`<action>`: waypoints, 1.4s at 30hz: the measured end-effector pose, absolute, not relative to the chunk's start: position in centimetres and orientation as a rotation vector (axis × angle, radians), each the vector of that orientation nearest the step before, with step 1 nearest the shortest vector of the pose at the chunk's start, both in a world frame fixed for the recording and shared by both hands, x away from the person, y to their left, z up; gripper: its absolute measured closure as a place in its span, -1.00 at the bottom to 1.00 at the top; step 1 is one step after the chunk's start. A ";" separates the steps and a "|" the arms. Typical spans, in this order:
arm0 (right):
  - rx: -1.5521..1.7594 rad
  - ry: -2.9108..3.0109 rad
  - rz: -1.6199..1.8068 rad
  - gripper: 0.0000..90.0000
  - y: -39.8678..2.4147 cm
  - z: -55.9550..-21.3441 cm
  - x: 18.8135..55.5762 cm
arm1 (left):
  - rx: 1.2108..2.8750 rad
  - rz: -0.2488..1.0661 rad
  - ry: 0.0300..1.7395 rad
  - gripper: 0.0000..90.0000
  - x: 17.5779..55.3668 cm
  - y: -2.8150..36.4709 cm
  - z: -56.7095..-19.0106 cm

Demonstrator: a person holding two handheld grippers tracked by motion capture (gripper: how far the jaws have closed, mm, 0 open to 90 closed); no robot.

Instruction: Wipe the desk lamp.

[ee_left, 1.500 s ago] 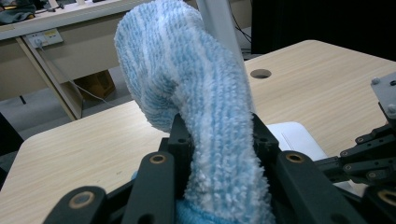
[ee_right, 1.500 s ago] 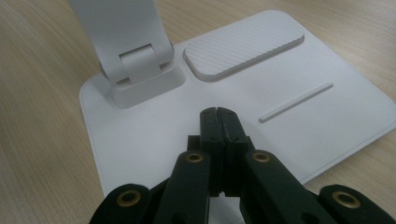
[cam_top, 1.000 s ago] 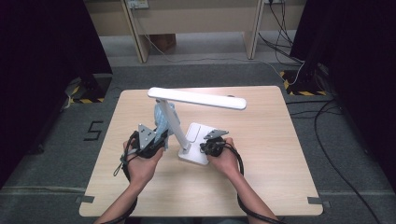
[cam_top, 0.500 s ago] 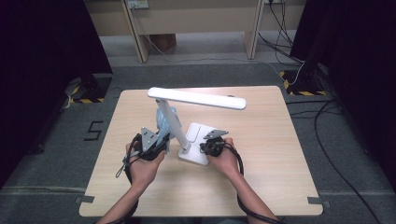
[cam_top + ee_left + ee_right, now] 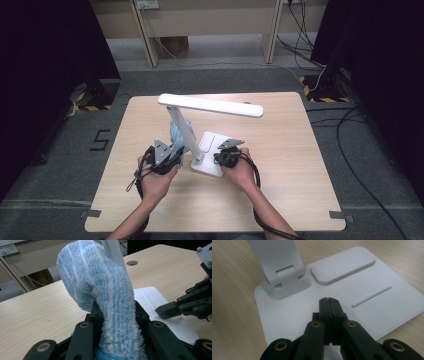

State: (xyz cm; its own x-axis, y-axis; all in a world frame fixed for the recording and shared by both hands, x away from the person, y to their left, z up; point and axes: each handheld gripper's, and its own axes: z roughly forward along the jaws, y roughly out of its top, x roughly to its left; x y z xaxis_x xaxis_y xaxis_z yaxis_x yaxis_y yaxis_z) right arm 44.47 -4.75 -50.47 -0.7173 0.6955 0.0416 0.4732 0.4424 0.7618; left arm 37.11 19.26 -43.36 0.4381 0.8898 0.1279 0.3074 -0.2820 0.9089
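The blue-and-white striped fluffy cloth (image 5: 100, 297) I'm holding stands bunched and upright, its lower part pinched narrow, its rounded top flopping over toward 10 o'clock in my left gripper view. In the high view the cloth (image 5: 176, 134) sits against the lamp's upright arm (image 5: 186, 135), on its 9 o'clock side. The white desk lamp (image 5: 210, 105) stands near the middle of the table: a flat, rounded-corner base (image 5: 212, 150) lying toward 6 o'clock, the arm rising from a hinged foot (image 5: 287, 280), and a long slim head stretching level from 9 to 3 o'clock. The base (image 5: 367, 302) carries a ribbed raised pad (image 5: 342, 266) and a thin raised line (image 5: 372, 296)
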 end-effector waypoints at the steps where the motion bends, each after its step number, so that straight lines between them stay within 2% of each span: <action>1: 1.008 2.421 1.144 1.00 -4.8 -50.5 44.5 | 1.811 0.827 1.024 0.53 37.1 19.3 -43.4; 42: 1.014 2.412 1.149 1.00 -4.8 -50.5 44.4 | 1.921 0.664 1.015 0.52 37.9 18.7 -48.5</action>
State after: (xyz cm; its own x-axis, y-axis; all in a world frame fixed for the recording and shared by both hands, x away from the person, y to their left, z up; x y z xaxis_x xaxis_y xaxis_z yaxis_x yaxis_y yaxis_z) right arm 44.40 -4.78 -50.52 -0.7133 0.6995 0.0430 0.4743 0.4366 0.7645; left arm 37.93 18.74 -48.49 0.5313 0.8446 0.0651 0.3978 -0.3166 0.8611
